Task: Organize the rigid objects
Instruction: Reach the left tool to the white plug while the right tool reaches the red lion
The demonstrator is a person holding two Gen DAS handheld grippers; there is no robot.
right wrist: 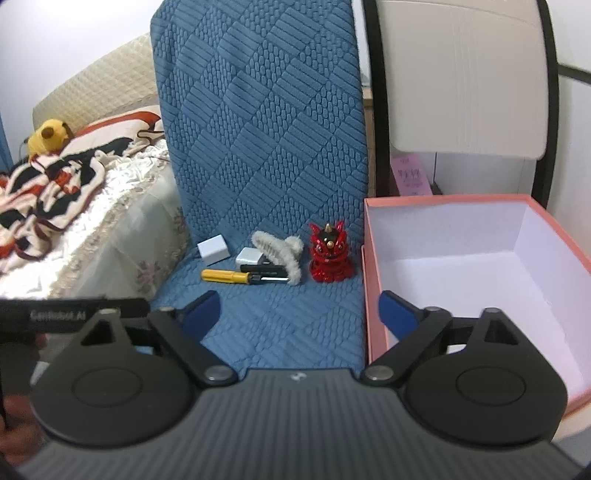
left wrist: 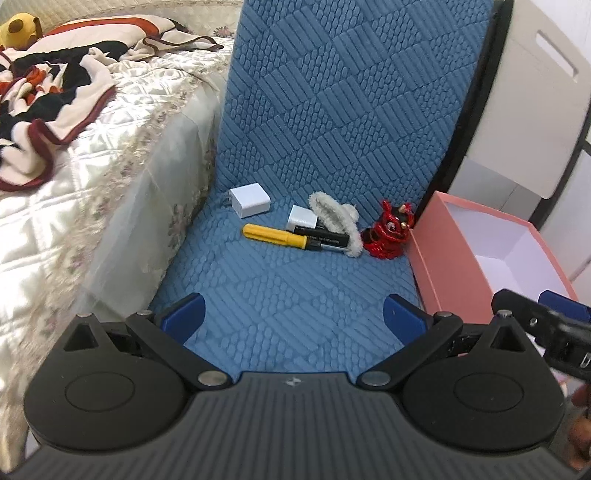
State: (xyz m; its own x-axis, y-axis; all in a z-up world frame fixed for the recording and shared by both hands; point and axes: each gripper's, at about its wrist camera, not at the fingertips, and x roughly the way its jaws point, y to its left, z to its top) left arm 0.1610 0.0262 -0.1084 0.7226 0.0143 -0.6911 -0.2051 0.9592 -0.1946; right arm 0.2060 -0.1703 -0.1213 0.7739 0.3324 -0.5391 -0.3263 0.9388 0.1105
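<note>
Both tongs (left wrist: 291, 314) (right wrist: 299, 314) gaping, tilted down over blue cushion (left wrist: 288, 288).

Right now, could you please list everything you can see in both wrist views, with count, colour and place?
charger block: two, white; one far left of the group, the other behind the markers
marker: two; yellow one in front, black one just behind it
fluffy hair clip: one, white, between markers and figurine
lion figurine: one, red, upright beside the box
box: one, pink outside, white inside, open, nothing visible inside, right of the cushion
seat cushion: one, blue quilted, under the items
bed: one, cream quilt, left; patterned blanket and yellow plush toy on it
left gripper: one, black with blue pads, open
right gripper: one, same, open
</note>
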